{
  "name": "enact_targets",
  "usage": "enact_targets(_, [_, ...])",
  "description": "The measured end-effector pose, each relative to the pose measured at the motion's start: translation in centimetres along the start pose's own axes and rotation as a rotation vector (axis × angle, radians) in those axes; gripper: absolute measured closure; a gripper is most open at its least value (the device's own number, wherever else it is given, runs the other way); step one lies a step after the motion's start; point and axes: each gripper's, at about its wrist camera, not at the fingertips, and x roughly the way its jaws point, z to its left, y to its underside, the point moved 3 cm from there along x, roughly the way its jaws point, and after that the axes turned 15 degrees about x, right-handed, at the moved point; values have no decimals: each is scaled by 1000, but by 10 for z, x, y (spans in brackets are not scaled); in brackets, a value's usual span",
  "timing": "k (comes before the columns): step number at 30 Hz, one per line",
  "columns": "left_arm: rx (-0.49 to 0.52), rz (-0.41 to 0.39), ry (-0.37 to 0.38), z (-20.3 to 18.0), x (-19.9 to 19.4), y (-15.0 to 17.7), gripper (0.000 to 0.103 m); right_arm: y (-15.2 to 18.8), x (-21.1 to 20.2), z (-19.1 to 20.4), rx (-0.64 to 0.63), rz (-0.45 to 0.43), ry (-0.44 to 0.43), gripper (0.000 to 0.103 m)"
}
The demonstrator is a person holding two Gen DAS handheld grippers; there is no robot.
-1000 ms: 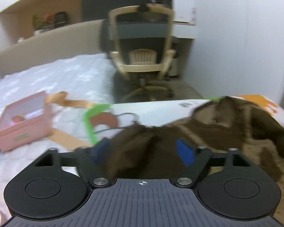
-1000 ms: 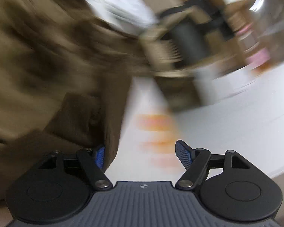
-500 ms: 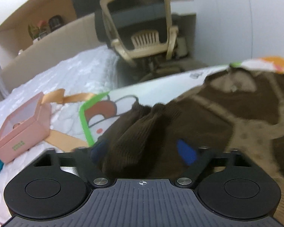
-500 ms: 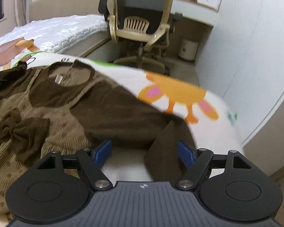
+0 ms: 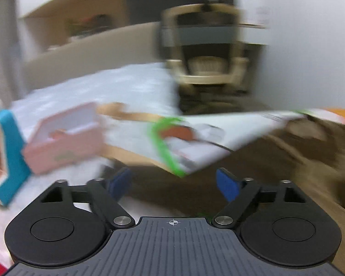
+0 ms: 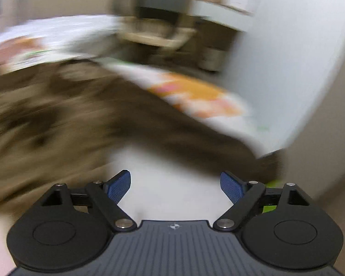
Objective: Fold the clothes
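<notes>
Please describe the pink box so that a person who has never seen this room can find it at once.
Start at the white bed that fills the left of the left wrist view, in front of the office chair. On it, left of the printed mat under the brown garment, lies the pink box. It is the only pale pink thing there; the blue box on its left is bright blue with a white edge.

Where we find things around our claws

Ahead of our left gripper (image 5: 173,182) the garment (image 5: 276,156) lies rightward, the box (image 5: 64,142) leftward, the chair (image 5: 204,53) beyond.
</notes>
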Motion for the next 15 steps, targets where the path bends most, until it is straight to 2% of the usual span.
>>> enact_targets(3, [61,-49,139,-43,-51,13,9,44,-22,48,-66,46,-171,17])
enact_targets(5, [102,-81,232,-72,-86,22,8,64,-31,73,-99,62,-231,17])
enact_targets(6, [123,-97,278,-86,-103,26,6,70,-31,83,-129,53,-232,22])
enact_targets(7, [143,-113,324,-100,-120,31,6,73,-30,89,-149,36,-217,35])
enact_targets(9, [178,-106,359,-127,-138,41,5,75,-26,101,-179,10,-201,49])
enact_targets(11, [208,-93,369,-150,-149,52,5,69,-25,103,-161,4,-219,83])
enact_targets(13, [230,-84,376,-168,-157,62,5,64,-35,96,-160,-61,-173,94])
enact_targets(15, [254,-73,352,-171,-160,71,5,58,-53,83,-142,-139,-138,97])
